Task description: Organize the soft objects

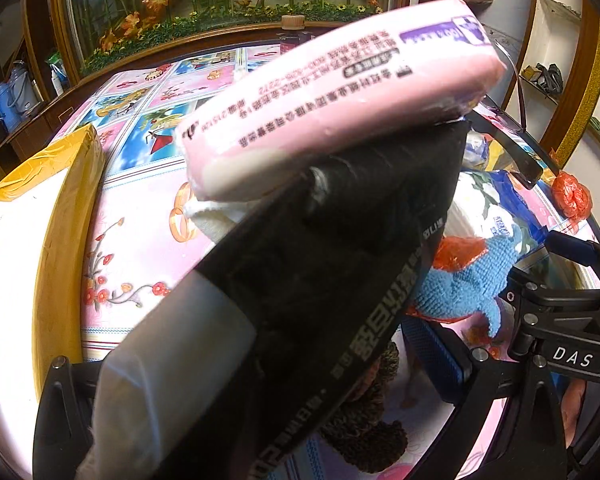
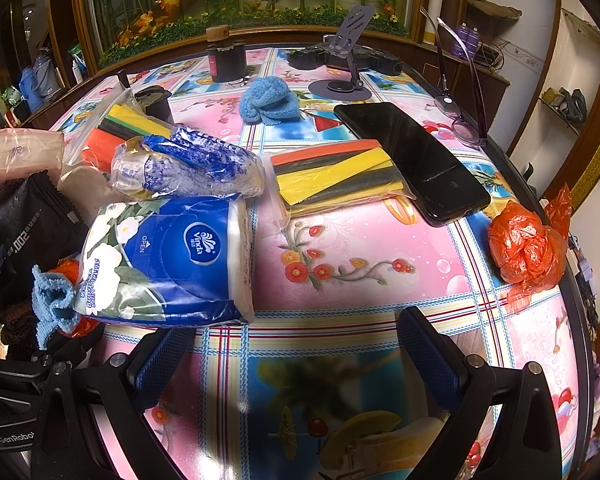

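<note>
My left gripper is shut on a black packet that fills the space between its fingers. A pink tissue pack rides on the packet's far end, and both are held above the table. The right wrist view shows the same black packet and pink pack at its left edge. Low over the tablecloth, my right gripper is open, with nothing between its blue pads. In front of it lie a blue Vinda tissue pack, bagged blue-white gloves and a blue cloth.
A box with a yellow taped rim stands at the left. Also on the table are a bag of coloured strips, a black phone, glasses, a phone stand, a dark jar and an orange plastic bag.
</note>
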Demonstrator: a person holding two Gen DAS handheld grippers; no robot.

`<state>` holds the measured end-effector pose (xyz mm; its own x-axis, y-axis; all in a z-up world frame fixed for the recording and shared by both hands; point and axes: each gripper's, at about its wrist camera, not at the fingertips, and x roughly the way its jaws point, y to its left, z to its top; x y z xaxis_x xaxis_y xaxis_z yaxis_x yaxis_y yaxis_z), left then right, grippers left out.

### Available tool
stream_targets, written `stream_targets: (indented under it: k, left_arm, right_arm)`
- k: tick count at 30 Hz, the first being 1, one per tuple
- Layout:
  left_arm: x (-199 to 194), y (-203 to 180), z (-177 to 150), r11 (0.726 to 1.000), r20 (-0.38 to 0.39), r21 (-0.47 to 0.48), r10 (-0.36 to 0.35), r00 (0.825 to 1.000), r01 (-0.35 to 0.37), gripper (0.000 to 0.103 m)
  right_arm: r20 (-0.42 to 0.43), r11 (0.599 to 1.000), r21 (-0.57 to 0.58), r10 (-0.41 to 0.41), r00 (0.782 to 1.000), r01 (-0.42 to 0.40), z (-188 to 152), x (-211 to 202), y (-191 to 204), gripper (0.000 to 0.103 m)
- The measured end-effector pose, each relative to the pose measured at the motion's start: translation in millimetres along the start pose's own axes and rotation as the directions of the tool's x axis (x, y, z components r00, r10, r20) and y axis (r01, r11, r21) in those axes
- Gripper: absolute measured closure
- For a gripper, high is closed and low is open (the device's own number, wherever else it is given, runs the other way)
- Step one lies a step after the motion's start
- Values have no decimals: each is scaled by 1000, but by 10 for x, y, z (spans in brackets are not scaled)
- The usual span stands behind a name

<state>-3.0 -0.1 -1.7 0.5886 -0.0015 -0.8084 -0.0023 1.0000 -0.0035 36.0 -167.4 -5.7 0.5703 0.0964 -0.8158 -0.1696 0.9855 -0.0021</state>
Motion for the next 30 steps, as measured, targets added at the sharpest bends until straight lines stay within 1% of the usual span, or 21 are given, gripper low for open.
stream_targets:
  k: [16, 21, 22, 23, 26, 30]
  left_arm:
    - [1, -1, 7, 1000, 0, -1, 2, 1000, -2, 0]
    - [-79, 60, -46, 1000, -47, 12, -8, 999, 8, 0]
    - [-105, 59, -59, 1000, -62, 22, -20, 998, 22, 0]
    - [-137, 90, -83, 998, -71, 30, -47, 996, 49, 0]
    - [-313, 227, -283, 993, -87, 14, -116, 989, 118, 0]
    - [-530, 334, -524, 981, -67, 25, -191, 979, 193, 0]
  right_arm:
    - [0, 1000, -2, 2, 1000, -2, -3, 0, -2, 1]
    - [-5, 1000, -22, 20, 1000, -20, 8, -4, 19, 1]
    - [-7, 999, -28, 23, 1000, -24, 11, -3, 24, 1]
    - [-7, 999, -30, 26, 1000, -26, 9, -8, 29, 1]
    - [-12, 999, -40, 34, 999, -34, 4, -14, 29, 1]
    - [-24, 997, -60, 53, 998, -54, -18, -36, 43, 1]
